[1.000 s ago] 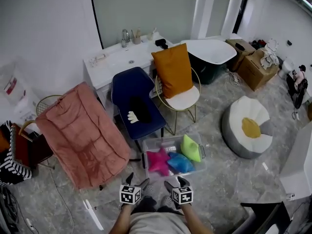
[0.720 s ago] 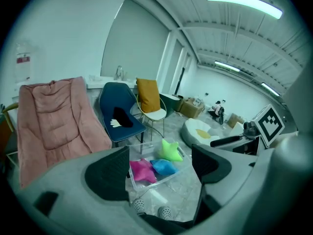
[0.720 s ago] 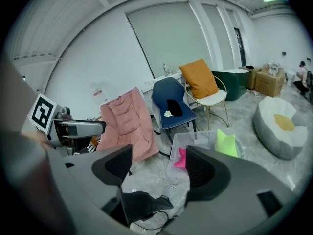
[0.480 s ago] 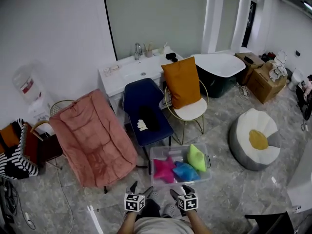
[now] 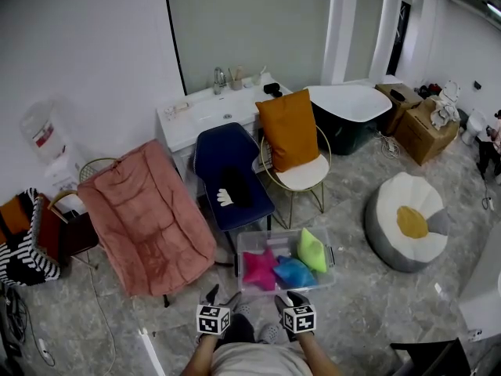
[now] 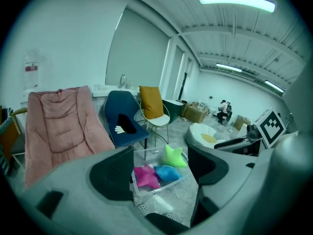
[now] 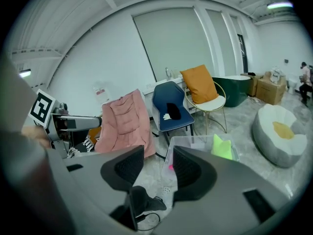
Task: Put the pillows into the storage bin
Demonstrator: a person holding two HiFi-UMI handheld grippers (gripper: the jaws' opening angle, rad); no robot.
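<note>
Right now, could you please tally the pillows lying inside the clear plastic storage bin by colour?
pink star-shaped fabric pillow: 1
blue fabric pillow: 1
lime-green fabric pillow: 1
Total: 3, all inside the clear plastic storage bin
</note>
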